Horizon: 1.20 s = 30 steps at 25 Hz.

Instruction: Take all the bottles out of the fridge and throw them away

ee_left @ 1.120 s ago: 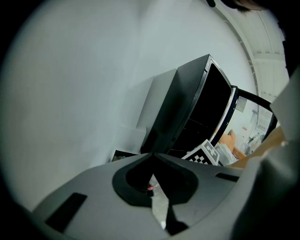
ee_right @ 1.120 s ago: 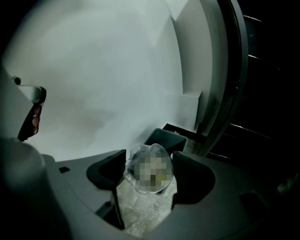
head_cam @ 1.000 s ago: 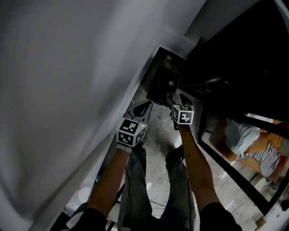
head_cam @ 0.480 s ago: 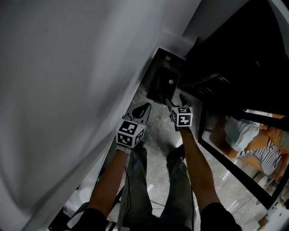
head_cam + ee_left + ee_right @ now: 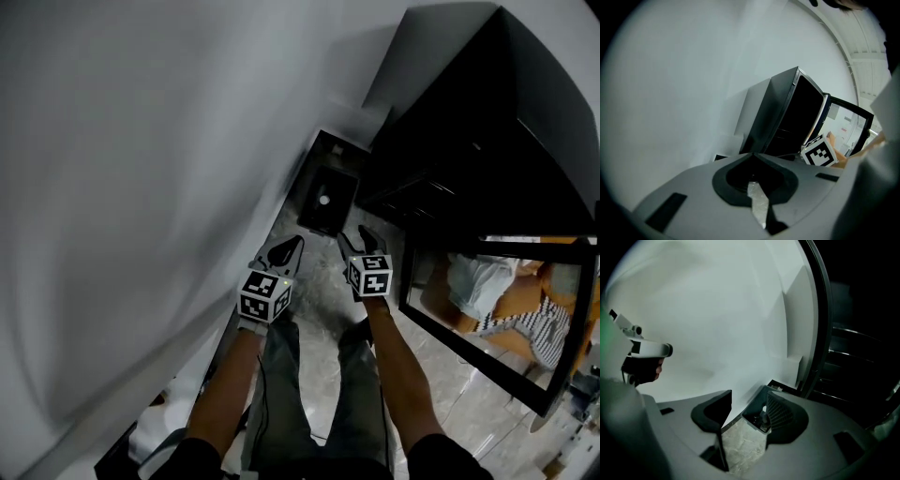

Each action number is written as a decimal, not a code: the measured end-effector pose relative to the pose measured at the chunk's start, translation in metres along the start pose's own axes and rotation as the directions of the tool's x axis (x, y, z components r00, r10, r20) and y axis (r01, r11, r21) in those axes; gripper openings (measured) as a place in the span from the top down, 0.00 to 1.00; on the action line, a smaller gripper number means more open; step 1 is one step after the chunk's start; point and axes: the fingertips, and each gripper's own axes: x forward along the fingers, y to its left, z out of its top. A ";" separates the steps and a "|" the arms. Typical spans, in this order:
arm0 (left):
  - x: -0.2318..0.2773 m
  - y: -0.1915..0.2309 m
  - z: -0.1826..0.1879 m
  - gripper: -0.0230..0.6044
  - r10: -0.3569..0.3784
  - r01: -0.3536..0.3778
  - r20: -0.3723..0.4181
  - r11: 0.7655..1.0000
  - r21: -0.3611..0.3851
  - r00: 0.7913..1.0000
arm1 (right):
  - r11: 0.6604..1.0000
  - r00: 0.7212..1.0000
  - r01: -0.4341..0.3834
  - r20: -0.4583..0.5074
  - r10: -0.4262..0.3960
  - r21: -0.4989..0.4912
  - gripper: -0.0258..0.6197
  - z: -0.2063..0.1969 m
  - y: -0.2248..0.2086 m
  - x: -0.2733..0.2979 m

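Observation:
A small black bin stands on the floor against the white wall, with a pale round bottle cap showing inside it. To its right is the black fridge with its door open; the inside is dark and no bottle shows there. My left gripper hangs short of the bin with its tips together and nothing in them. My right gripper is beside it, open and empty. Its jaws have just been closing a little, and the bin shows through the gap.
The fridge's glass door swings out to the right and reflects a seated person. A white wall runs close along the left. The marbled floor and the holder's legs lie below the grippers. Wire shelves show in the fridge.
Both grippers have lifted up and back from the bin, which now looks smaller and farther off. The right jaws stand a little narrower than before.

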 end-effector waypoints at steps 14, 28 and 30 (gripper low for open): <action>-0.092 -0.093 0.127 0.96 -0.003 0.003 0.084 1.000 -0.003 0.996 | 0.996 0.987 0.031 0.157 -0.044 0.085 0.95 0.136 0.033 -0.196; -0.099 -0.226 0.244 0.96 -0.178 0.169 0.168 0.983 0.069 0.970 | 0.987 0.950 0.086 0.287 -0.123 0.138 0.95 0.204 -0.021 -0.373; -0.094 -0.241 0.252 0.96 -0.192 0.180 0.163 0.980 0.084 0.968 | 0.984 0.945 0.099 0.296 -0.141 0.151 0.95 0.204 -0.031 -0.389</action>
